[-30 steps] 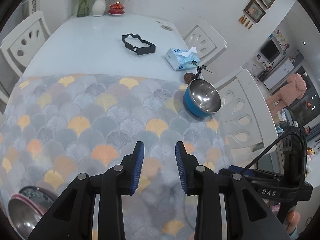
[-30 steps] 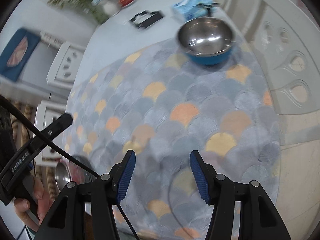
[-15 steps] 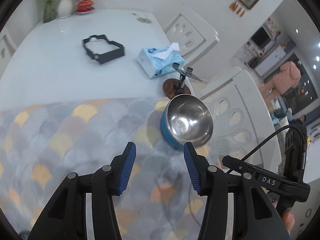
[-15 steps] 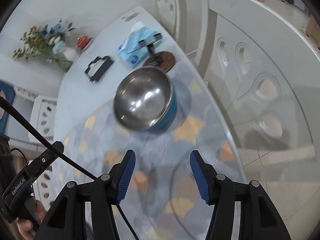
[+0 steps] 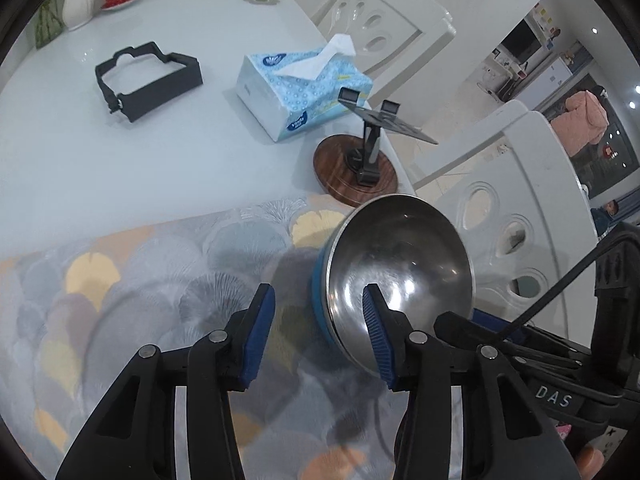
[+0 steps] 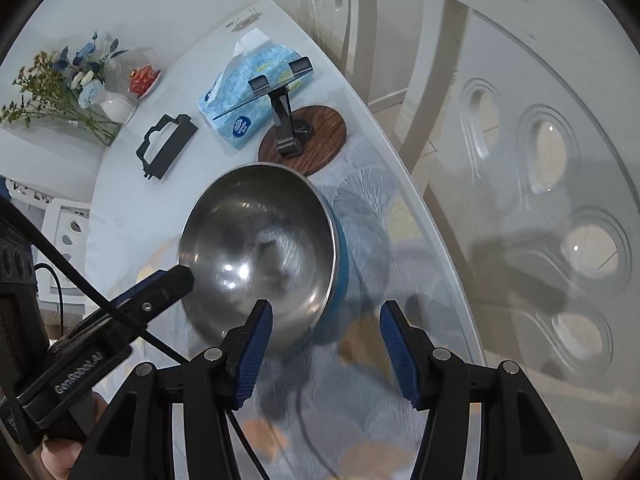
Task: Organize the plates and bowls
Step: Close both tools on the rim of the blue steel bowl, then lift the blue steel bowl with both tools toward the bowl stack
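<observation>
Both grippers tilt steeply down toward the round steel bowl with a blue outer shell (image 5: 400, 264), which sits on the scallop-patterned mat in grey, yellow and orange (image 5: 160, 280) near the right edge of the white bench (image 5: 120, 152). The left gripper (image 5: 318, 336) straddles the bowl's left rim: its right finger reaches over the steel inside, its left finger stands outside the blue wall, and the jaws, moderately apart, are closing without the pads visibly pressing on the rim. The right gripper (image 6: 326, 350) hangs at the bowl's near right side, its left finger crossing the rim and its right finger over the mat; its jaws are moderately wide and grip nothing. In the right wrist view the left gripper's black finger tip lies against the bowl's left rim. Beyond the bowl stand a black phone holder on a round dark wooden base (image 5: 356, 176), a light blue tissue box (image 5: 300, 88) and a black rectangular frame (image 5: 148, 80); white chairs (image 5: 520, 208) flank the right side.
</observation>
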Tool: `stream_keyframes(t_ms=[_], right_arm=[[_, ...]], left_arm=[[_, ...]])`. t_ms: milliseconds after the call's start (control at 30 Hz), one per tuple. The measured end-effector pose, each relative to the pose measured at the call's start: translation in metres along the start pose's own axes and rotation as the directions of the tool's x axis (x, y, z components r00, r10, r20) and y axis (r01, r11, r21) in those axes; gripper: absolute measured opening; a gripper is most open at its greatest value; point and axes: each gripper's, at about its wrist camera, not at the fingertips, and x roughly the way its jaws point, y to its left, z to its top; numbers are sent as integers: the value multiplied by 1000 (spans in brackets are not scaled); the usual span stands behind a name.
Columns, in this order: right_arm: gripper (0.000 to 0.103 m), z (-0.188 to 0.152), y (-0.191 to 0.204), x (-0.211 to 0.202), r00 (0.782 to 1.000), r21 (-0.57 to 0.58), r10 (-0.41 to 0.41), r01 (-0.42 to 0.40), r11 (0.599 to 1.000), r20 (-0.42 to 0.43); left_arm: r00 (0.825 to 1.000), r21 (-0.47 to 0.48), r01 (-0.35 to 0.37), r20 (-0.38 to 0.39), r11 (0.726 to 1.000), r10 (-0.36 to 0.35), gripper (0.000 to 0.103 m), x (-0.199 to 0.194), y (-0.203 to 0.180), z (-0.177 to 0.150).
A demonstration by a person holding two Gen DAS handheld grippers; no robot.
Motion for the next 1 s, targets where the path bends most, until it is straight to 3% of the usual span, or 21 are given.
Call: stream_keyframes(t_ms=[133,333,433,700,1000], right_arm=[[51,6,1,9,1000,-10,-10,10,1000,6],[34,7,0,21,999,-13,-35,35,999,0],[23,6,1,26,999,-14,-37,37,999,-12],[22,0,10,21,998,-53,-68,68,996,-3],[22,-14,27,-14,997,-92,-72,76,993,42]], left_arm=[[1000,0,14,-5,1000,-14,39,10,2,3],[999,22,45,-20,999,-44,18,21,-2,3],[999,25,38,-13,999,-38,14,21,-1,1],[998,8,62,6,998,-62,14,10,3,-3],[995,7,66,75,998,-67,14,-26,-7,-15]])
